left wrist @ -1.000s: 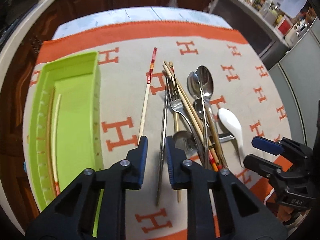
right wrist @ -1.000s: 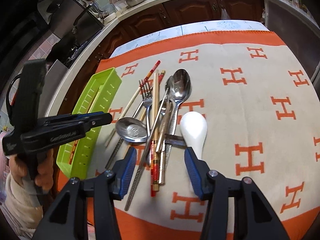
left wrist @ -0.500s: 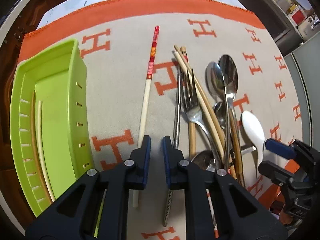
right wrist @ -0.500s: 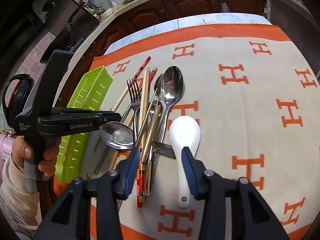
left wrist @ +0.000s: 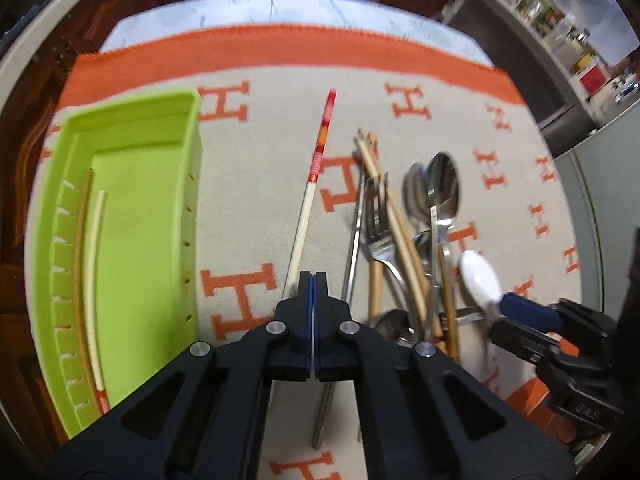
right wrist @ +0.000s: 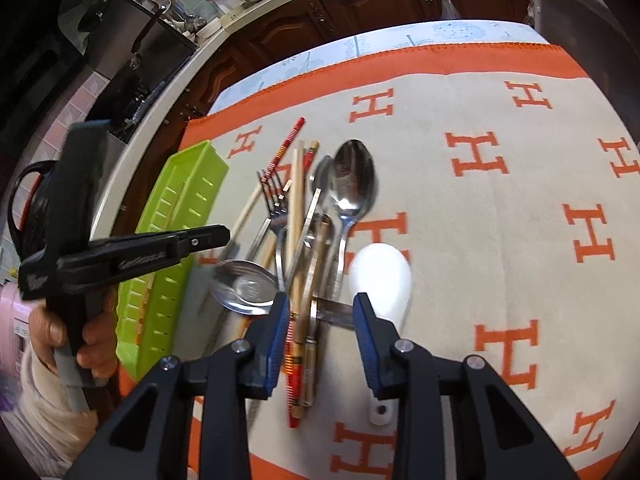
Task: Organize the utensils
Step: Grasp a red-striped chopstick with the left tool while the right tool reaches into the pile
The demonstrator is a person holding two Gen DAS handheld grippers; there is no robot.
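Dark wood cabinets and a cluttered kitchen worktop ring the counter [right wrist: 320,56], which is covered by a cream cloth [right wrist: 500,208] with orange H marks and an orange border. On its left edge sits a green tray [left wrist: 120,240] already holding two chopsticks along its far wall.

Lying alone between the tray and the heap is a red-banded chopstick [left wrist: 306,208], its pale tip running under the left gripper [left wrist: 312,280]. That gripper's fingers are pressed together at the tip end; whether the stick is actually caught between them I cannot tell, as the pads hide the contact.

The right gripper [right wrist: 320,312] hangs with its fingers spread over the pile [right wrist: 308,240], grasping nothing. The pile mixes a fork [right wrist: 274,204], steel spoons [right wrist: 354,180], more chopsticks and a white ceramic spoon [right wrist: 382,280].

A chopstick should be light, stiff and thin, apt to roll or pivot if pinched at one end, so a hold nearer its middle seems safer. The steel pieces look smooth and slippery, and interlocked; lifting one may drag others. The ceramic spoon is likely brittle and is best taken by its handle.
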